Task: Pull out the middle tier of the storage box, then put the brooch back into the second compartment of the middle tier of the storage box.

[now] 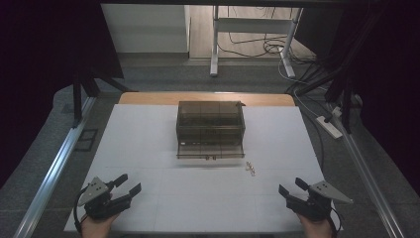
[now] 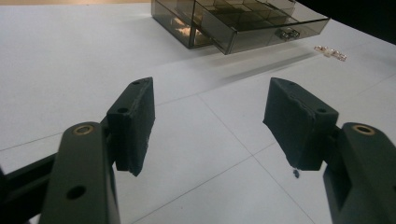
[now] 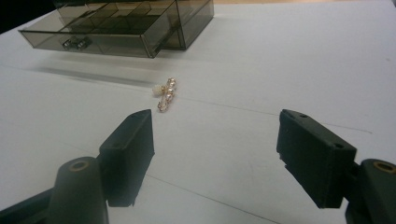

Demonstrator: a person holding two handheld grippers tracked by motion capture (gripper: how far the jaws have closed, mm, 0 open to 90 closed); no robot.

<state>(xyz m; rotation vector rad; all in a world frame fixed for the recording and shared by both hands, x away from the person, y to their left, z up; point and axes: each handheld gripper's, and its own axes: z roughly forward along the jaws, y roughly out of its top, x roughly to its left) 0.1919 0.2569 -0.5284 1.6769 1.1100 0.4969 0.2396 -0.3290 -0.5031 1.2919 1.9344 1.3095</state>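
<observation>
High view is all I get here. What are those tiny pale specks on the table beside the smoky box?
Observer: The specks are a little gold-coloured chain of pearly beads, seen in the right gripper view.
Operator: Is the box's drawer open?
Observer: Yes, the drawer is pulled out, with empty divided compartments and a small metal handle on its front.
Operator: Is either gripper holding anything?
Observer: No. The left gripper and right gripper both stand wide open with nothing between the jaws.
</observation>
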